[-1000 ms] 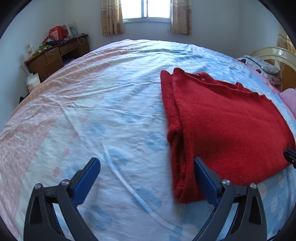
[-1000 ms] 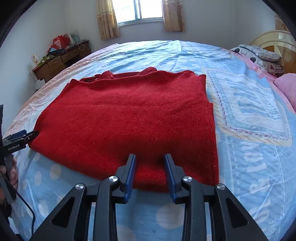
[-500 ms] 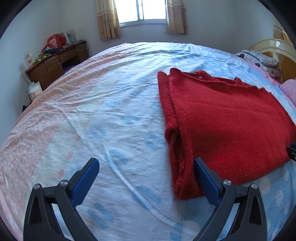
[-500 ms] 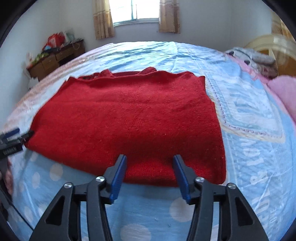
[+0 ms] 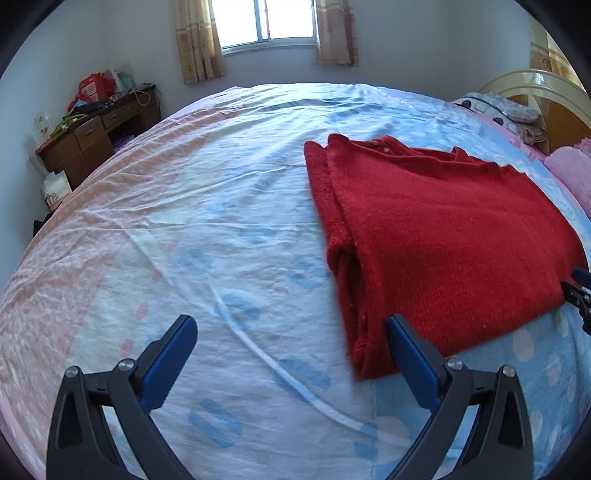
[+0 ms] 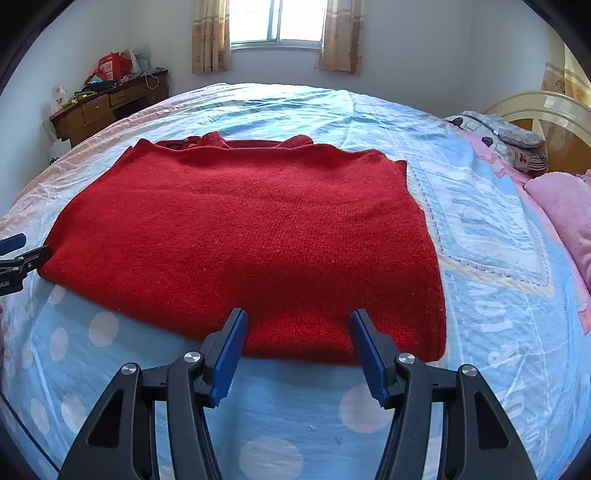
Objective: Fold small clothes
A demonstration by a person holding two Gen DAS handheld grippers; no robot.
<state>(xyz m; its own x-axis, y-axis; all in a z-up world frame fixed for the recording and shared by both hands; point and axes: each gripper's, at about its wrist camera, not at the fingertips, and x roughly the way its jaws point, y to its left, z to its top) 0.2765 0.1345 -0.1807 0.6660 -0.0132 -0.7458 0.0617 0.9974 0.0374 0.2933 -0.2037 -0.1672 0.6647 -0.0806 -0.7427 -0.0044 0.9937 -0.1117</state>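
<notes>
Folded red sweater [image 6: 251, 236] lies just beyond opening right tongs [image 6: 297, 347].

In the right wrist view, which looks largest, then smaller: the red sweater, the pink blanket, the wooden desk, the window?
1. red sweater
2. pink blanket
3. wooden desk and window: alike, so not ranked.

The blanket is cut by the picture edge, and the desk and window are far off, so this is apparent size only.
</notes>
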